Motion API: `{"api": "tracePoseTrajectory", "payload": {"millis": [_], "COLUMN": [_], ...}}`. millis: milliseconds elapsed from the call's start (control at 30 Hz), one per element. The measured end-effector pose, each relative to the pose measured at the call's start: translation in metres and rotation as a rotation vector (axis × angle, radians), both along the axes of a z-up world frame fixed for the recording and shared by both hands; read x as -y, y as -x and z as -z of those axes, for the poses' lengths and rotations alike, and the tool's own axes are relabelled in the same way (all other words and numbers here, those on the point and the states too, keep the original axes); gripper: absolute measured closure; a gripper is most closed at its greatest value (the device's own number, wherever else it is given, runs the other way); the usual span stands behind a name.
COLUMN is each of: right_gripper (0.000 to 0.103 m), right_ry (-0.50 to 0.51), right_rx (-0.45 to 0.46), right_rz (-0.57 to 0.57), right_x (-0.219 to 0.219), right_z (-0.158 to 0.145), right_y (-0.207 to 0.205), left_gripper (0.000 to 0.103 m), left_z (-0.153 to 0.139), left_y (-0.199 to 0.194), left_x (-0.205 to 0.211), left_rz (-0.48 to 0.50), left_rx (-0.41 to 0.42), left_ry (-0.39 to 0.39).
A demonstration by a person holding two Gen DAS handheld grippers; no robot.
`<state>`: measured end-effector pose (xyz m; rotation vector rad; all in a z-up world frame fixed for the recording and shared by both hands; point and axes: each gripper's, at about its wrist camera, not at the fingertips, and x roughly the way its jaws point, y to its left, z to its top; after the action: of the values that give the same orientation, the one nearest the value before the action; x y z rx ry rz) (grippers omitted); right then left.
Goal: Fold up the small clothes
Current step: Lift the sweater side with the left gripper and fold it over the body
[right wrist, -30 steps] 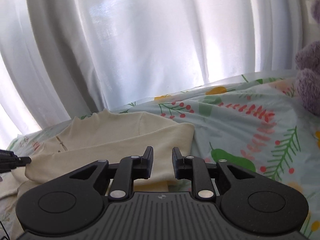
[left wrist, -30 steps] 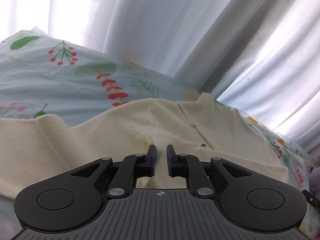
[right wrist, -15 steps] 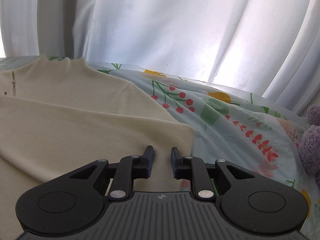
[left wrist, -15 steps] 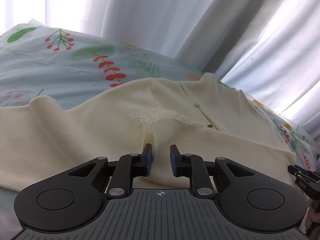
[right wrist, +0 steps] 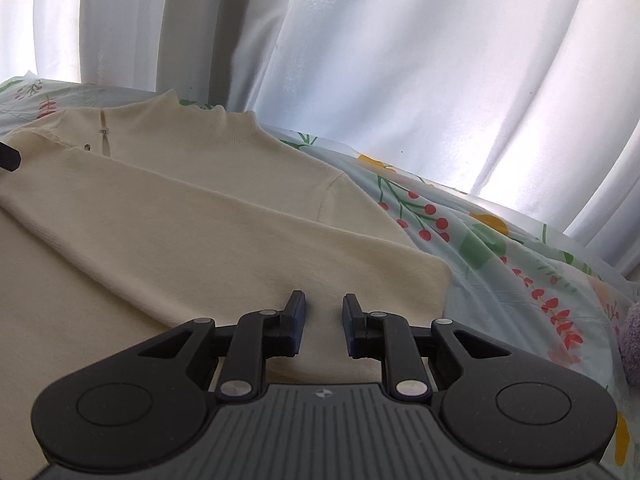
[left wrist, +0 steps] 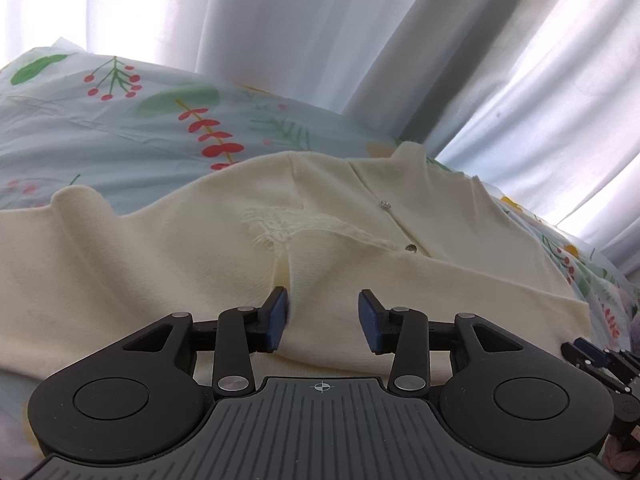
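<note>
With its jaws just spread off the folded sleeve point(left wrist: 400, 280), the left tool point(left wrist: 323, 316) lets go (right tool point(right wrist: 323, 320) slightly apart, empty); next likely folding the sweater point(right wrist: 140, 240) body.

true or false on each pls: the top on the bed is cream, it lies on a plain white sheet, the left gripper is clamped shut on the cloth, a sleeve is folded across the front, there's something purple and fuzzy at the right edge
1. The top is cream. True.
2. It lies on a plain white sheet. False: the sheet is pale blue with leaves and red berries.
3. The left gripper is clamped shut on the cloth. False: its jaws have just been opening; a bulge of cloth sits between them, unpinched.
4. A sleeve is folded across the front. True.
5. Something purple and fuzzy sits at the right edge. True.
</note>
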<state>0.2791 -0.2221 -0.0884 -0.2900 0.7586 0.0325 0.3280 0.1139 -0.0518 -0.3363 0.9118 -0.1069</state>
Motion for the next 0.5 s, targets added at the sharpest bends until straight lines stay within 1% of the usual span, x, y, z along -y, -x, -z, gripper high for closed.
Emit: {"api": "tracePoseTrajectory", "payload": {"millis": [67,100,133,167,200,233,300,367,400,433,500], "right_gripper": [0.084,0.082,0.078,0.074,0.071,0.069,0.068,0.068,0.068,0.067,0.063], "right_ry": [0.012,0.022,0.024,0.022,0.018,0.009,0.0,0.007,0.001,-0.018,-0.08], "right_rx": [0.002,0.005,0.006,0.006,0.005,0.002,-0.007,-0.018,-0.023,-0.022,-0.005], "right_rz": [-0.001,-0.001,0.006,0.017,0.029,0.04,0.048,0.058,0.064,0.061,0.065], "right_x": [0.0,0.0,0.001,0.002,0.003,0.006,0.008,0.007,0.006,0.007,0.012], "right_z": [0.001,0.001,0.001,0.0,0.0,-0.001,-0.003,-0.007,-0.01,-0.014,-0.022], "right_y": [0.0,0.002,0.001,0.001,0.0,-0.001,-0.001,0.002,0.005,0.011,0.026], "left_gripper": [0.049,0.047,0.042,0.033,0.03,0.027,0.026,0.023,0.02,0.018,0.018], "left_z": [-0.001,-0.002,-0.003,-0.004,-0.005,-0.006,-0.008,-0.011,-0.013,-0.013,-0.015], "left_y": [0.003,0.005,0.007,0.009,0.012,0.016,0.027,0.041,0.048,0.055,0.073], "left_x": [0.0,0.0,-0.001,-0.003,-0.006,-0.01,-0.024,-0.043,-0.054,-0.064,-0.092], "left_rz": [-0.001,-0.004,-0.008,-0.02,-0.037,-0.053,-0.1,-0.16,-0.202,-0.249,-0.379], "left_rx": [0.003,0.004,0.004,0.001,0.001,0.005,0.011,0.021,0.03,0.039,0.072], "left_ry": [0.012,0.017,0.022,0.023,0.029,0.042,0.087,0.132,0.142,0.142,0.123]}}
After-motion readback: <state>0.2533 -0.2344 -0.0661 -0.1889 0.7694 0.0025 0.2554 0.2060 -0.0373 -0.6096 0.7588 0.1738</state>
